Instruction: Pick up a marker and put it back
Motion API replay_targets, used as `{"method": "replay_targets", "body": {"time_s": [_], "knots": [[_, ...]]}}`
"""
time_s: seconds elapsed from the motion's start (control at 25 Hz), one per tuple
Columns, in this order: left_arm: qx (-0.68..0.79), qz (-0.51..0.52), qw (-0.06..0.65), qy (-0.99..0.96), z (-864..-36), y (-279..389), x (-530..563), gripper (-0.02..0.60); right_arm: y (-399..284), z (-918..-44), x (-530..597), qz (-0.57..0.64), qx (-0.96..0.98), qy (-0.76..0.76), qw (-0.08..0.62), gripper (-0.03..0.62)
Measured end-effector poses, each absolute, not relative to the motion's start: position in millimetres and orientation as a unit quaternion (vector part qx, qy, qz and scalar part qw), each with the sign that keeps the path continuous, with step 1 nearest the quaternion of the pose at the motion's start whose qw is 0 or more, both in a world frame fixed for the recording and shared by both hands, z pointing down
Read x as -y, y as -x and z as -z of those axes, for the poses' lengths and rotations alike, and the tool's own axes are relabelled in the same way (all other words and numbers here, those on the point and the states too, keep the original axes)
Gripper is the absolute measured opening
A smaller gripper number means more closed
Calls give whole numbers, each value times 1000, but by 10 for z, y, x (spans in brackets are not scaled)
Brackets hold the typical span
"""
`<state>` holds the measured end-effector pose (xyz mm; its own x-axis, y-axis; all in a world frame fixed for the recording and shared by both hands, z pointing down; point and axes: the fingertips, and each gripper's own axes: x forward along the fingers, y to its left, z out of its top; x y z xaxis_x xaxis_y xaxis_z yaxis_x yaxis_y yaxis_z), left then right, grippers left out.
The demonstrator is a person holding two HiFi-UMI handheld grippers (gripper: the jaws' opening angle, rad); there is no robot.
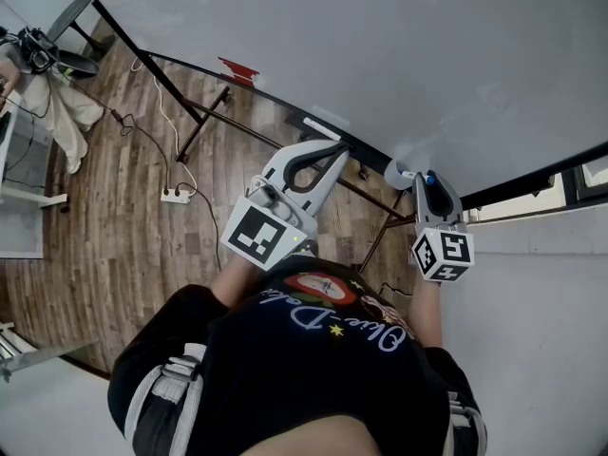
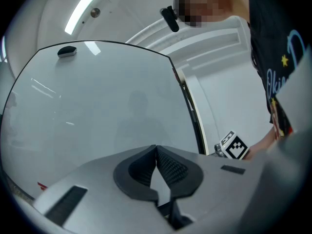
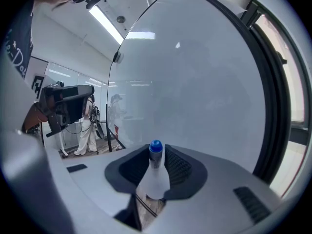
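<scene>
Bright, even light comes from ceiling strip lamps (image 2: 80,13), which leave pale glare streaks on the whiteboard (image 2: 97,106). Both gripper views bend strongly and darken toward their round edges; the head view is sharp.

We find the marker (image 3: 155,168) between the right gripper's (image 3: 156,152) jaws, pads against its sides, cap end out past the tips. The board (image 3: 204,82) stands just ahead of those jaws and spreads to both sides of them. The left gripper (image 1: 335,149) lies to their left. Its own jaws meet with nothing between them, the same board is ahead of them, and the board's edge runs to their right. Far left of them, a power strip (image 1: 176,196) lies on the floor (image 1: 104,226).
</scene>
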<state>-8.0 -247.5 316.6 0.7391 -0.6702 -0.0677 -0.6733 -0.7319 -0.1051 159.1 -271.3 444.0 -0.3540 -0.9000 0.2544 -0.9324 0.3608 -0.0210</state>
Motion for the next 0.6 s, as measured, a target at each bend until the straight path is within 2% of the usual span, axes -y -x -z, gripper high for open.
{"method": "replay_targets", "body": {"time_s": [0.12, 0.6], "knots": [[-360, -13, 61, 931, -3166, 70, 2477, 3, -1600, -4413, 2718, -78, 818, -561, 99, 116], [-356, -13, 61, 933, -3169, 22, 2461, 3, -1652, -4213, 2664, -66, 818, -566, 81, 120]]}}
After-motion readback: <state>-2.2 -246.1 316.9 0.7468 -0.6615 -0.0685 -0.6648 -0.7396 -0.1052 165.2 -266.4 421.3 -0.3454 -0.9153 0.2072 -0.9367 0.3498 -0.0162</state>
